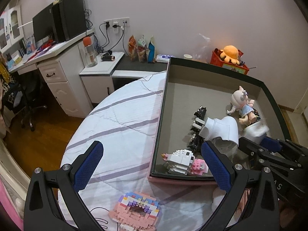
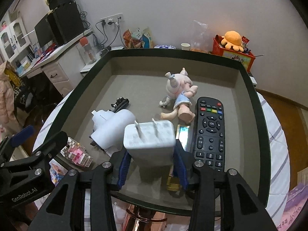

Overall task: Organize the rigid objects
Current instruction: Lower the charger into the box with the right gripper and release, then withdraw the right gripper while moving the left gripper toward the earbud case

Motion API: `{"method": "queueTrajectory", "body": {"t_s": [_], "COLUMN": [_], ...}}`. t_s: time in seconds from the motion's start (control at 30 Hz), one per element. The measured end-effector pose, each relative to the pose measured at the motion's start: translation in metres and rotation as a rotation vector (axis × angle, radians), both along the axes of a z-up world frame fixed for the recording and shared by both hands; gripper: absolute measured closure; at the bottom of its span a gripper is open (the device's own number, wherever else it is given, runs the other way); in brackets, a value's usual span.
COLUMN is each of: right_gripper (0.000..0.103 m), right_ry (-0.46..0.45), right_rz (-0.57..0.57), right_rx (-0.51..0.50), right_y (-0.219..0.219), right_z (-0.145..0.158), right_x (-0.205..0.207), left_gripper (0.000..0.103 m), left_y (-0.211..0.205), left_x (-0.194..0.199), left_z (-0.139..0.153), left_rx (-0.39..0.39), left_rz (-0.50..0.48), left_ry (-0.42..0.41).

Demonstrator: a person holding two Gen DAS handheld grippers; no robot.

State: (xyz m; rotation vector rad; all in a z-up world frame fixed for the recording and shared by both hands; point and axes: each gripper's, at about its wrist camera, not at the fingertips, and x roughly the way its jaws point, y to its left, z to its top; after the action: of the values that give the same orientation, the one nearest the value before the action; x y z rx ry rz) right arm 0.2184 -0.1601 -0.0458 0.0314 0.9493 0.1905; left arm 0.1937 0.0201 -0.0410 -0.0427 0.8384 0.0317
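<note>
Your right tongs (image 2: 152, 165) pinch a white charger (image 2: 149, 142), prongs up, above the box (image 2: 250, 104) floor beside the remote (image 2: 210, 132). Your left tongs (image 1: 152, 165) are spread over the bed (image 1: 119, 115), above a pink brick model (image 1: 134, 209).

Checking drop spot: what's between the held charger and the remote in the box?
In the right wrist view, a small shiny teal-and-gold packet lies between the white charger and the black remote.
</note>
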Motion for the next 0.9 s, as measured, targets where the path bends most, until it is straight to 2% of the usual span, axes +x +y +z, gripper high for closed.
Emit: {"method": "queueTrajectory", "body": {"t_s": [0.03, 0.07, 0.1, 0.23, 0.33, 0.57, 0.9], "right_gripper": [0.049, 0.038, 0.032, 0.031, 0.024, 0.019, 0.017], "right_ry": [-0.004, -0.012, -0.022, -0.056, -0.07, -0.073, -0.108], "right_rz": [-0.004, -0.009, -0.013, -0.015, -0.022, -0.046, -0.105], "right_rx": [-0.003, -0.005, -0.003, 0.002, 0.006, 0.02, 0.038], "right_y": [0.0, -0.001, -0.002, -0.003, -0.005, -0.016, -0.038], "right_z": [0.001, 0.003, 0.005, 0.017, 0.023, 0.027, 0.035], "right_x": [-0.001, -0.003, -0.005, -0.014, -0.022, -0.045, -0.085], "left_gripper": [0.0, 0.0, 0.0, 0.0, 0.0, 0.0, 0.0], "left_y": [0.001, 0.002, 0.003, 0.007, 0.009, 0.003, -0.009], "left_x": [-0.002, -0.003, -0.006, -0.015, -0.024, -0.049, -0.084], "left_z": [0.001, 0.002, 0.004, 0.007, 0.008, 0.011, 0.009], "left_rx": [-0.001, -0.002, -0.002, 0.002, 0.002, 0.012, 0.037], "left_rz": [0.001, 0.001, 0.003, 0.011, 0.016, -0.005, -0.037], "left_ry": [-0.003, -0.005, -0.008, -0.015, -0.014, -0.012, -0.009]}}
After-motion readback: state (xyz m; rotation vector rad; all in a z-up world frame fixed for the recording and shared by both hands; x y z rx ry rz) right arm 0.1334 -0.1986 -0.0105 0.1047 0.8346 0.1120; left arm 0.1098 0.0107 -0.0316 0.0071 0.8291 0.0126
